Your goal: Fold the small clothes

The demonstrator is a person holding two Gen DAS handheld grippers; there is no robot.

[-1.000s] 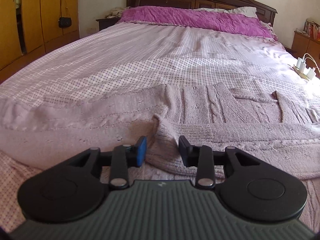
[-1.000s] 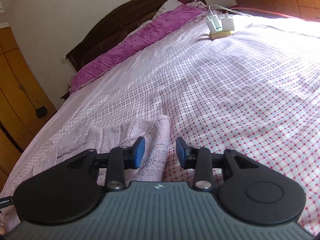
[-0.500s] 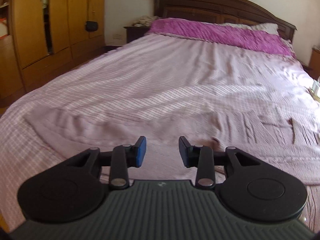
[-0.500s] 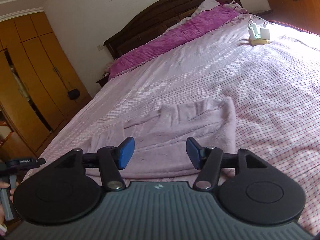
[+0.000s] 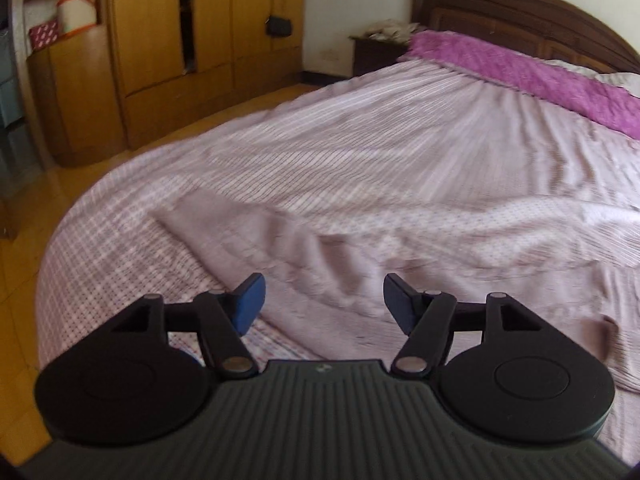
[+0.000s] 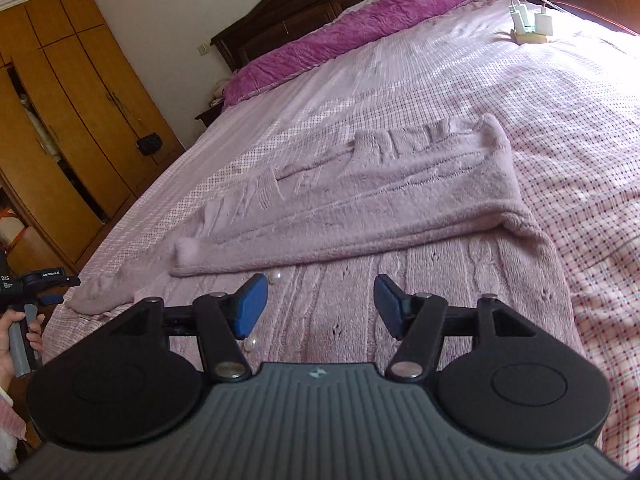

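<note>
Bed (image 6: 480, 92), checked sheet | pink knit sweater (image 6: 400, 200) lying crosswise, one layer folded over | right tongs (image 6: 320, 304) agape directly above it, nearer | left tongs (image 5: 320, 300) agape, empty, beside its blurred edge

A wide bed (image 6: 540, 92) with checked sheet and dark headboard (image 5: 520, 16) fills the room; wooden wardrobes (image 5: 160, 40) line the left wall above a yellow floor (image 5: 24, 240).

Your left wrist view smears the sweater (image 5: 304, 264); the right view crops your hand (image 6: 12, 344) at the frame edge
</note>
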